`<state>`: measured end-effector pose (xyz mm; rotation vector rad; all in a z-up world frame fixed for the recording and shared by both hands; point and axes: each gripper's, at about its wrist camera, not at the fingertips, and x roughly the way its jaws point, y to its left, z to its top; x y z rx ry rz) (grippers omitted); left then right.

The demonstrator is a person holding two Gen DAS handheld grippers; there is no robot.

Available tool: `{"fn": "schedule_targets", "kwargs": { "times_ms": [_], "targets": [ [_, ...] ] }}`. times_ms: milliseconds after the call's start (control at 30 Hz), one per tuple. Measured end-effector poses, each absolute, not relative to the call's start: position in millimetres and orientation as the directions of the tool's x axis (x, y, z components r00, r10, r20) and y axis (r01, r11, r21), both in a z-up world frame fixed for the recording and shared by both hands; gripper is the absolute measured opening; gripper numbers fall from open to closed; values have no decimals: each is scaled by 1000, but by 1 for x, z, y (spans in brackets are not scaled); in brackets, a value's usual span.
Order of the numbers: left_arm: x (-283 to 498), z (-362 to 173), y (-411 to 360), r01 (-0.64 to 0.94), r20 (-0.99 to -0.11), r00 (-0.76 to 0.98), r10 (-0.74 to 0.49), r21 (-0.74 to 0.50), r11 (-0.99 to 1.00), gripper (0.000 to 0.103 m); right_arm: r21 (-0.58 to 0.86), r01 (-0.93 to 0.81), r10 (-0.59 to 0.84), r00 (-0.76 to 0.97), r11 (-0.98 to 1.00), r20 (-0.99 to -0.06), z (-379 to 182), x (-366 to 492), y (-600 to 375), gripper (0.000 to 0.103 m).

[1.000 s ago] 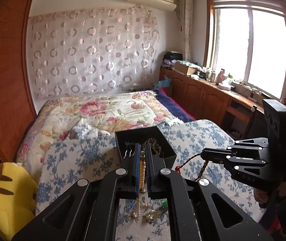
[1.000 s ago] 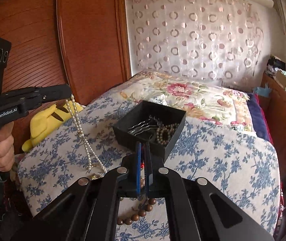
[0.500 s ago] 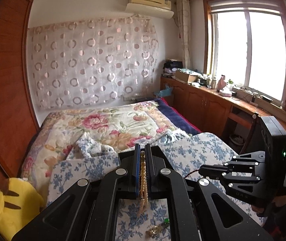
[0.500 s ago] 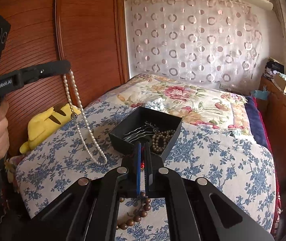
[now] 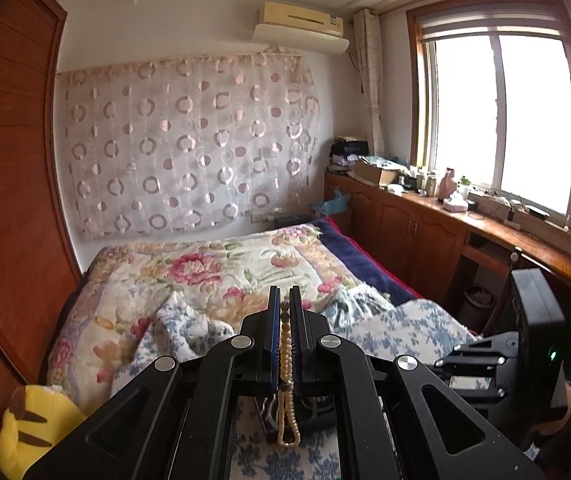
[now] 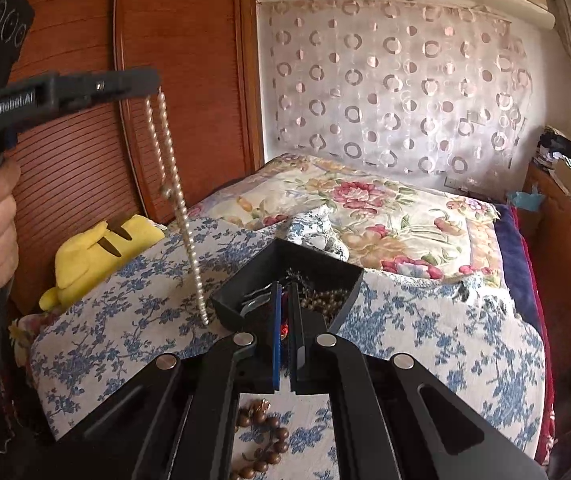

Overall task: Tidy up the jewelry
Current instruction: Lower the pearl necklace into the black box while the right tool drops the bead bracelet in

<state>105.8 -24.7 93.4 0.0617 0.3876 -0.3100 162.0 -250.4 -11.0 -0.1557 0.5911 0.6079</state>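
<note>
Two grippers are working over the bed [image 6: 465, 360], one in each hand. The left gripper [image 5: 284, 304] is pinching one pearl necklace [image 6: 173, 184] between its fingers [image 5: 273, 336], which are pressed in on the doubled strand. In the right wrist view that necklace is hanging clear of the blue-flowered cover as a long narrow loop, its long axis running nearly upright and slanting slightly toward the box, with its lowest beads just beside the near left corner of the box; whether they are touching the cover cannot be told. One open black box [image 6: 313, 264] is sitting on the cover, holding a second, darker bead string [image 6: 325, 300] and some metal hairpins [image 6: 257, 296], too tangled to count. The right gripper [image 6: 284, 312] is hovering just before the box with its fingers [image 6: 275, 340] pressed together on a red cord [image 6: 284, 330]. A third string, of brown wooden beads [image 6: 265, 440], is dangling beneath it, over the cover. One yellow plush toy [image 6: 97, 256] is lying at the bed's left edge by the wooden wardrobe [image 6: 85, 160].
</note>
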Motion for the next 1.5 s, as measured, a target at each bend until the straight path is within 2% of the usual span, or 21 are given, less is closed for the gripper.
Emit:
{"fn": "schedule_targets", "kwargs": {
  "times_ms": [400, 900, 967, 1100, 1500],
  "targets": [
    [149, 103, -28, 304, -404, 871, -279, -2, 953, 4, 45, -607, 521, 639, 794, -566, 6, 213, -243, 3],
    [201, 43, -30, 309, -528, 803, -277, -28, 951, 4, 114, -619, 518, 527, 777, -674, -66, 253, -222, 5],
    [203, 40, -31, 315, -534, 797, -282, -31, 949, 4, 109, -617, 507, 518, 779, -689, -73, 255, -220, 7],
    [206, 35, -33, 325, -541, 788, -292, -36, 945, 4, 115, -614, 506, 515, 781, -692, -77, 255, -222, 21],
    [210, 11, -42, 342, -584, 754, -300, -40, 939, 4, 118, -576, 490, 550, 809, -676, -76, 243, -249, 21]
  ]
}}
